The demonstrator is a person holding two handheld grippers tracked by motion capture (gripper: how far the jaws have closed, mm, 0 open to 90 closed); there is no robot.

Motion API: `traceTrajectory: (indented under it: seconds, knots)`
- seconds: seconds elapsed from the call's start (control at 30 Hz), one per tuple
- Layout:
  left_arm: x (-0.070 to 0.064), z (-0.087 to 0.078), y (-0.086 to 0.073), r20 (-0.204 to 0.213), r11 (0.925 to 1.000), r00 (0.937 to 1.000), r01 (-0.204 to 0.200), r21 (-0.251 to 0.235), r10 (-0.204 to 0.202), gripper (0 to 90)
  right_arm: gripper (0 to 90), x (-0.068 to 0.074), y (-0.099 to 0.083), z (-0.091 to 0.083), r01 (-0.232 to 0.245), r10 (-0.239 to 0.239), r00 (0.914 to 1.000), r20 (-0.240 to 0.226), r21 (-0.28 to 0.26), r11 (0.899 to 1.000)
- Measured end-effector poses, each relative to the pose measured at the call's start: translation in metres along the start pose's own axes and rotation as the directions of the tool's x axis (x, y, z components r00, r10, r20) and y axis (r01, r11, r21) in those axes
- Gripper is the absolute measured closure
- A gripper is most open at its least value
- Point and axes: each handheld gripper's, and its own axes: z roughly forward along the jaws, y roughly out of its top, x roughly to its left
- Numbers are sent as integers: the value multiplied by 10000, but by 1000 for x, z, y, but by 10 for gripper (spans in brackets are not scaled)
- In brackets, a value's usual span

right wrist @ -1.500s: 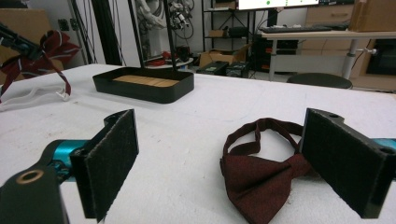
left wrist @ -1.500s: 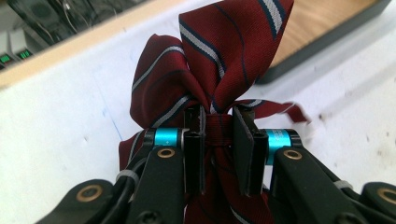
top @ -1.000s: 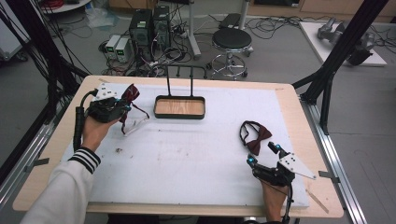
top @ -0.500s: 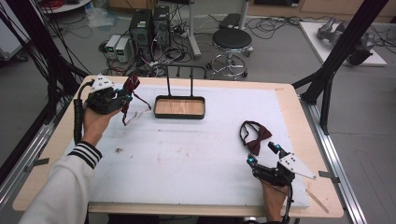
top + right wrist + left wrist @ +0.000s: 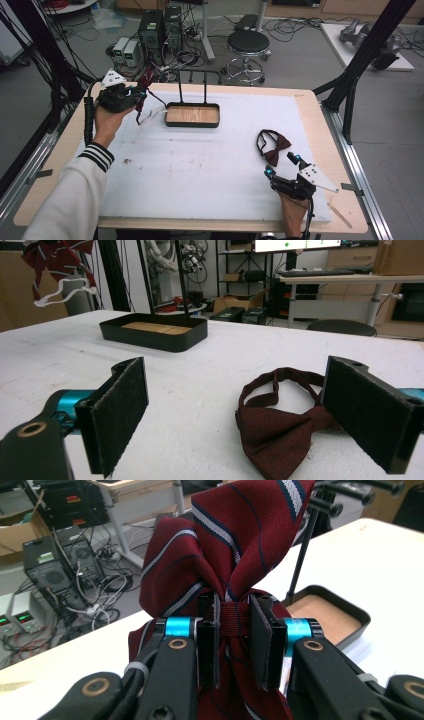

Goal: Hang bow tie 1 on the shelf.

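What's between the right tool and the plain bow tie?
Nothing: bare white mat separates the open right tool from the plain bow tie, per the high view.

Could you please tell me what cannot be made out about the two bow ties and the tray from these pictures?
- Striped bow tie: in the left gripper view its top is cut off by the edge and the left gripper hides its lower part; in the high view it is too small to read.
- Plain bow tie: the right gripper covers one wing in the right gripper view.
- Tray: its stand's top is cropped in the right gripper view.
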Motion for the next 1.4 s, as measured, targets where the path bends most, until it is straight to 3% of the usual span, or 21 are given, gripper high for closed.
traceTrajectory:
  seconds: [0.37,0.67,1.4]
  knots:
    - [-1,12,13,425,9995,9991,28,-322,-14,751,108,0,0,0,-4,4,10000,13,10,10000]
    - [3,17,21,673,9969,9972,384,-682,-338,751,107,0,0,0,2,-2,10000,11,12,10000]
    - [17,43,40,678,9940,9952,757,-795,-704,751,107,0,0,1,60,-60,10000,13,64,10000]
